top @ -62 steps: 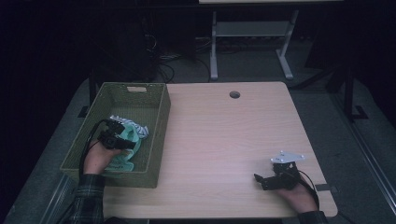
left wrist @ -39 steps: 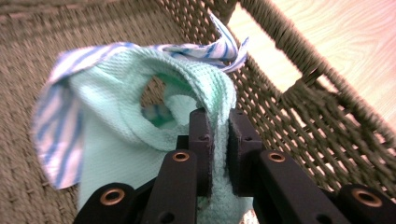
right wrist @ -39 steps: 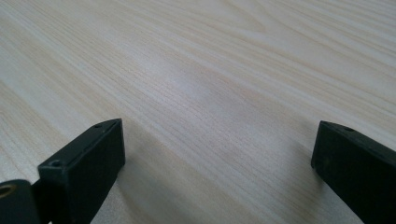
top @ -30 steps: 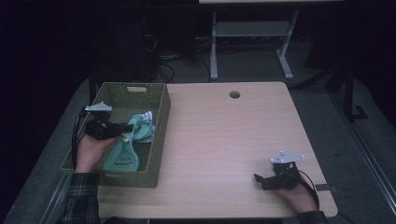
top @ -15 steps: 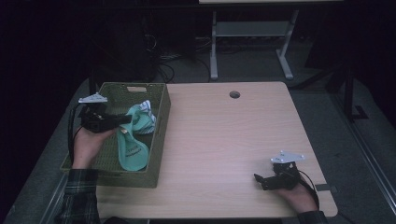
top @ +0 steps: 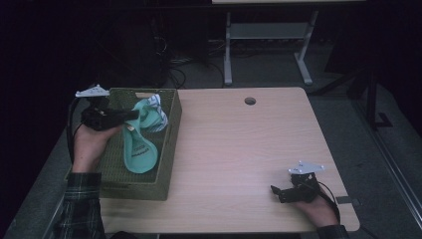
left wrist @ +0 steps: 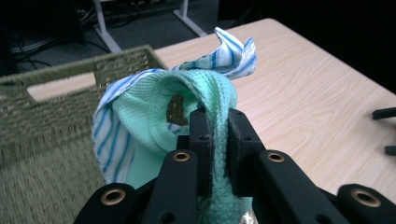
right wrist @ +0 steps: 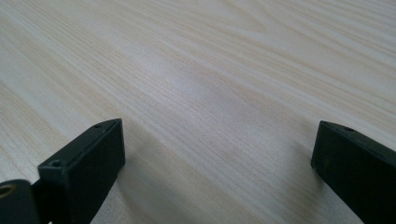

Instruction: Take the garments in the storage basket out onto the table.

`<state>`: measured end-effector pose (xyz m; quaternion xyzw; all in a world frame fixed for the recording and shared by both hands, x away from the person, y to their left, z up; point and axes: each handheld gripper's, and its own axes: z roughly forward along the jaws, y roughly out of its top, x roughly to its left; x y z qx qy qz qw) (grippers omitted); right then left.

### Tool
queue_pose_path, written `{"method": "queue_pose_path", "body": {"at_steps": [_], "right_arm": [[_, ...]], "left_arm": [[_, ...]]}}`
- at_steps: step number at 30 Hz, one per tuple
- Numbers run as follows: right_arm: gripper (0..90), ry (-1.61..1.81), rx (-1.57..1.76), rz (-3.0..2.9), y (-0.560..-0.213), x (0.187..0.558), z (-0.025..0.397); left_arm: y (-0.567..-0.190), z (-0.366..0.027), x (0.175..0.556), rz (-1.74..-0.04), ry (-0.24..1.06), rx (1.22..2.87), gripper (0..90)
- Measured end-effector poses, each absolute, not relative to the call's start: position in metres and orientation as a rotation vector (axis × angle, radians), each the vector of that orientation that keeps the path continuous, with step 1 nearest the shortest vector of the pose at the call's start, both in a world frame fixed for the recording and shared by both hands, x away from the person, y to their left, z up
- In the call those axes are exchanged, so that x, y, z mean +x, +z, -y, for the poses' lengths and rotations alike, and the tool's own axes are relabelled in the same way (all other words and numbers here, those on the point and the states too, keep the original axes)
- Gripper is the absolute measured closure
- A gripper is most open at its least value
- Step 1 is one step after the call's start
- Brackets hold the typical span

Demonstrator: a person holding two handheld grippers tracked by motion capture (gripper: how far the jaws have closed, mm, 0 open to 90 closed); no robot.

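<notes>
Wooden surface (top: 239,149) bears a basket (top: 171,130) at nine o'clock; left claw (top: 130,115) pinches the green cloth (top: 140,152) above it, right claw (top: 276,193) gapes wide at five o'clock.

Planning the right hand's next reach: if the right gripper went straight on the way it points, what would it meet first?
The right gripper, jaws open, rests low on the table pointing left. Only bare wood shows ahead; farther on probably the green basket, though depth is unclear.

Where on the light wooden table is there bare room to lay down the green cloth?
The light wooden table lies bare between the woven green basket and the right gripper, back to the round cable hole. It is crowded in the basket, where the left gripper holds the green cloth.
</notes>
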<state>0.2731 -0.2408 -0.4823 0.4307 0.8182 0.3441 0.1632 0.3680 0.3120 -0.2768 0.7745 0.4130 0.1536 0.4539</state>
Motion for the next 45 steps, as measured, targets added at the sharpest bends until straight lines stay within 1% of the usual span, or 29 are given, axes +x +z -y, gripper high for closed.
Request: {"method": "queue_pose_path", "body": {"at_steps": [15,23,28,36,45], "right_arm": [[2.4,0.982,1.229,-2.333,-0.482,0.273,0.241],[2.4,0.981,1.228,-2.334,-0.482,0.273,0.241],[2.3,0.982,1.229,-2.333,-0.482,0.273,0.241],[2.4,0.982,1.228,-2.334,-0.482,0.273,0.241],[2.3,0.983,1.229,-2.333,-0.482,0.273,0.241]], "left_arm": [[-0.241,-0.294,0.37,-0.908,0.352,1.873,81.8],[-0.221,-0.276,0.369,-0.83,0.33,1.854,81.8],[-0.21,-0.257,0.368,-0.773,0.325,1.856,81.8],[-0.205,-0.234,0.367,-0.72,0.3,1.864,81.8],[-0.218,-0.208,0.373,-0.686,0.254,1.869,81.8]]}}
